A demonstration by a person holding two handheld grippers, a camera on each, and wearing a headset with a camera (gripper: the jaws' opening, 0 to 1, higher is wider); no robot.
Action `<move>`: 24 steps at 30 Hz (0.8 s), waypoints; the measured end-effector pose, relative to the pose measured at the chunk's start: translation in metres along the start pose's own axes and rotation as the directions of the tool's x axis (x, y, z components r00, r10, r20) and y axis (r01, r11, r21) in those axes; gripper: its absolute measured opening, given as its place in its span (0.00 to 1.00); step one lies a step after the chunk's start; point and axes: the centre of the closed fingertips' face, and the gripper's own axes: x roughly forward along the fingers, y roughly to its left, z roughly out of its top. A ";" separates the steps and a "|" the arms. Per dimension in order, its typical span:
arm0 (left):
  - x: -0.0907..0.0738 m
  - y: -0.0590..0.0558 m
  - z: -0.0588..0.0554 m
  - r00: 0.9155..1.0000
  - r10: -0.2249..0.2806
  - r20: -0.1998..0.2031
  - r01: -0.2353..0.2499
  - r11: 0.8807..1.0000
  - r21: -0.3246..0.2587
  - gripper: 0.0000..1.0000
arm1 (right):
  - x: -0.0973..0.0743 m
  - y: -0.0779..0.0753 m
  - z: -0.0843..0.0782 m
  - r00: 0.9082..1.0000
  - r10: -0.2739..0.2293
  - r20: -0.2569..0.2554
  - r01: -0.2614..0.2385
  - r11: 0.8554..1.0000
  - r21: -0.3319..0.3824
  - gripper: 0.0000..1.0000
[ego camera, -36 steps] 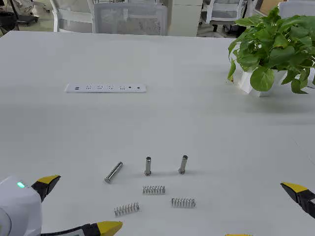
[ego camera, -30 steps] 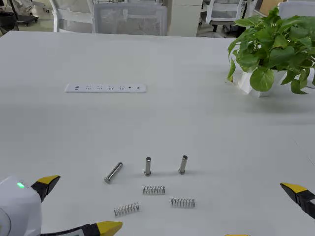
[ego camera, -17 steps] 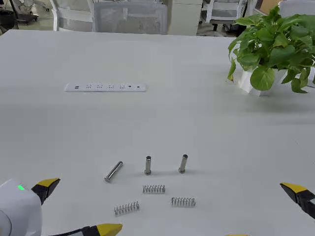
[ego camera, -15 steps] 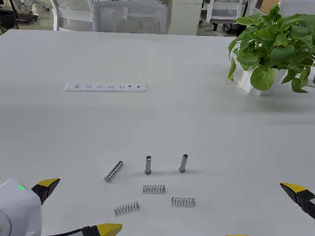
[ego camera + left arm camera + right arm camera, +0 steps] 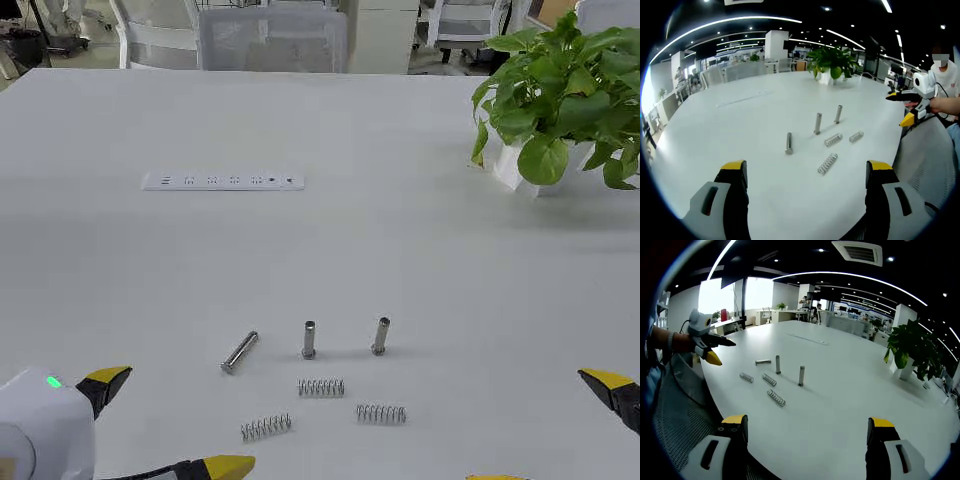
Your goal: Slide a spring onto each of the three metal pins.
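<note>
Three metal pins rest on the white table: one lying flat and two upright. In front of them lie three loose springs. My left gripper hovers open at the near left, a short way from the closest spring. At the near right, farther from the parts, my right gripper is also open. Nothing sits between the yellow-tipped fingers of either one. In the right gripper view the pins and springs are ahead to the left.
A white power strip lies farther back on the left. A potted green plant stands at the back right. Chairs line the table's far edge. The near table edge runs just under both grippers.
The head view has shifted slightly. The pins, the springs and both grippers hold their places.
</note>
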 end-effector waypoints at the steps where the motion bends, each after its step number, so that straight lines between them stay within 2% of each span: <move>1: 0.000 0.000 0.000 1.000 -0.002 -0.003 0.002 1.000 0.004 0.98 | 0.001 0.001 0.000 1.000 0.003 0.000 -0.003 1.000 -0.002 0.99; 6: 0.004 0.002 -0.002 1.000 -0.005 -0.019 0.006 1.000 0.013 0.97 | 0.004 0.002 -0.002 1.000 0.014 -0.011 -0.014 1.000 -0.017 0.99; 14: 0.011 0.007 -0.002 0.999 -0.014 -0.042 0.014 1.000 -0.001 0.94 | 0.006 0.003 -0.004 1.000 0.015 -0.011 -0.015 1.000 -0.003 0.99; 24: 0.016 0.019 0.005 0.998 -0.029 -0.057 0.028 1.000 -0.010 0.88 | 0.006 0.006 -0.011 1.000 0.016 -0.019 -0.016 1.000 0.010 0.99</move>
